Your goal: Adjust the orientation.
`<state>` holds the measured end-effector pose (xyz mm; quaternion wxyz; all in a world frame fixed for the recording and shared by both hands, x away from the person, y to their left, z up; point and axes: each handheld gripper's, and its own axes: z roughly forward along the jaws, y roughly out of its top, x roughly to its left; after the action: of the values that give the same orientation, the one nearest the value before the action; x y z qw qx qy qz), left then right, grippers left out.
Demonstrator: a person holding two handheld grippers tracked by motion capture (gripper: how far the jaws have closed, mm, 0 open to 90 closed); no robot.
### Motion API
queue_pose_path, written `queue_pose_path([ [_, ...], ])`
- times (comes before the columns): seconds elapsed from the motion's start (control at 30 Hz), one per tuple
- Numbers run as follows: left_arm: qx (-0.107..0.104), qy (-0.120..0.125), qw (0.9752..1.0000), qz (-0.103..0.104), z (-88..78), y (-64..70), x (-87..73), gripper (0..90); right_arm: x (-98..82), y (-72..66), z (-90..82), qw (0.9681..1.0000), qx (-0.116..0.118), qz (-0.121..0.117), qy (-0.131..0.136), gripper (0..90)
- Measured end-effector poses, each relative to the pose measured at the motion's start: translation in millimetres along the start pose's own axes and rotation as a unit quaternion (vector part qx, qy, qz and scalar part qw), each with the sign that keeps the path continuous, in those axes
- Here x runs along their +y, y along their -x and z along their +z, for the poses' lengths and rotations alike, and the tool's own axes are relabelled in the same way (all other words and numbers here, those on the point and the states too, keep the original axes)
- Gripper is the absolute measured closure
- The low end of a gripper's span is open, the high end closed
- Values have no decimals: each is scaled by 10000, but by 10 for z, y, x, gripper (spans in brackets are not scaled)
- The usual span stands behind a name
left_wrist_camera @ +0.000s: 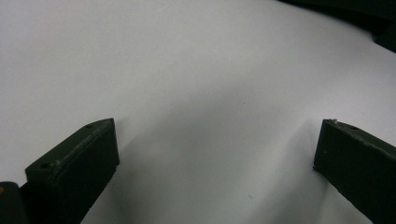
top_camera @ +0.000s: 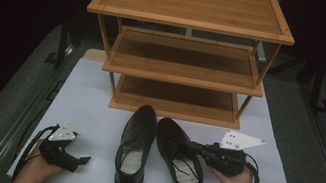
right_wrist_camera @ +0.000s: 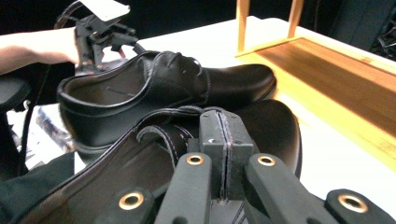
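Counter (top_camera: 91, 84) with white top, dark surround. Wooden three-tier shoe rack (top_camera: 186, 50) stands on far half of counter, all shelves bare. Two black leather lace-up shoes lie directly on counter just near of rack, side by side, toes pointing far: left shoe (top_camera: 134, 150) straight, right shoe (top_camera: 179, 161) angled slightly, toe leaning left, nearly touching left shoe.
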<state>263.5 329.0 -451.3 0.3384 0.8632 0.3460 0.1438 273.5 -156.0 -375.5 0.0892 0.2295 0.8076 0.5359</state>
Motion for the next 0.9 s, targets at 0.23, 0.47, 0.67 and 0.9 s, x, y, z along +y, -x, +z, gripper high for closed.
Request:
queue_pose_path([
  [0.23, -1, 0, 10000, -2, 0, 0, 0, 0, 81, 95, 12, 9993, -217, 84, 292, 893],
  [0.47, 1, -1, 10000, 4, -1, 0, 0, 0, 130, 211, 150, 9985, -373, 170, 375, 892],
  [0.67, -3, 1, 10000, -1, 0, -1, 0, 0, 69, 235, 242, 9988, -357, 194, 265, 889],
  [0.9, 0, -6, 10000, 7, -2, 0, 0, 0, -13, 218, 193, 9982, -548, 239, -60, 869],
])
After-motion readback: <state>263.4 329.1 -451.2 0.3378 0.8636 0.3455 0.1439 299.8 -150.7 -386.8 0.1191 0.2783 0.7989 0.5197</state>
